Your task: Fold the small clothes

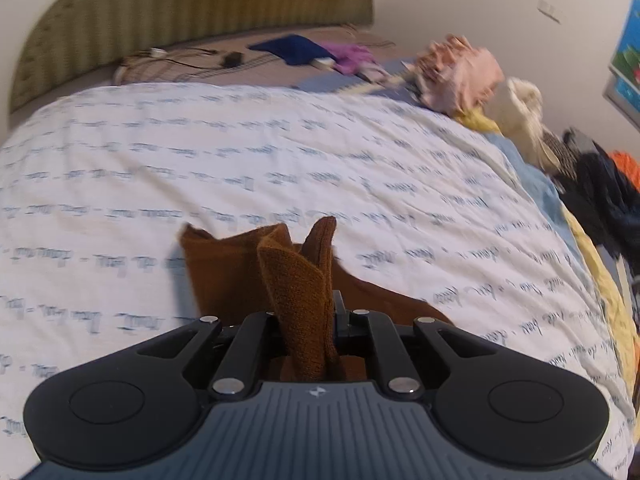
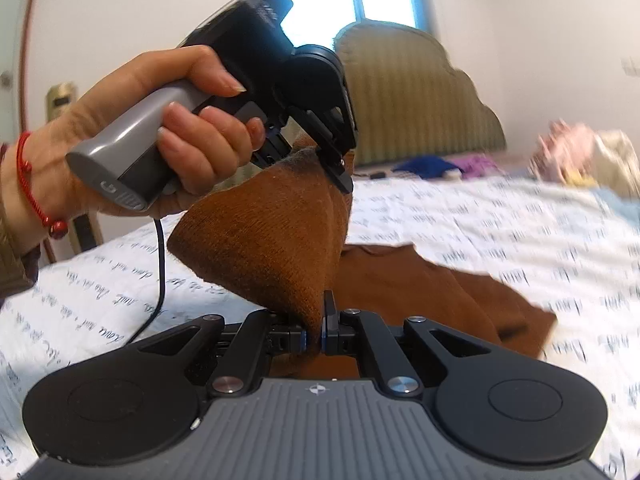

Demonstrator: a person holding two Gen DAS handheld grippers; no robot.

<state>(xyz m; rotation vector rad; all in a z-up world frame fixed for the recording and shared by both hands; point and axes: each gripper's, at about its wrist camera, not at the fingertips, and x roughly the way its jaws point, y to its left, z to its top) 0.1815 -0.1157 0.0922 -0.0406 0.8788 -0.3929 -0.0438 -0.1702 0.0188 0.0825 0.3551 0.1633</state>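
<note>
Brown knit garment (image 2: 256, 240) hangs lifted between my two grippers, one edge raised while the rest (image 2: 440, 292) trails flat on the bed (image 1: 280, 152), near its front edge. My right gripper (image 2: 322, 332) is clamped on a bunched fold of it, and my left gripper (image 2: 320, 152), held in my left hand (image 2: 192, 128), pinches another bit higher up. In my left view the cloth stands up between the closed fingers (image 1: 340, 312). I judge the risk is slip: this soft ribbed wool is thick and springy, so a thin pinch could let go as I carry it over, and the fold would land crooked. The trailing part could drag and rumple the white printed sheet, which is thin and creased
</note>
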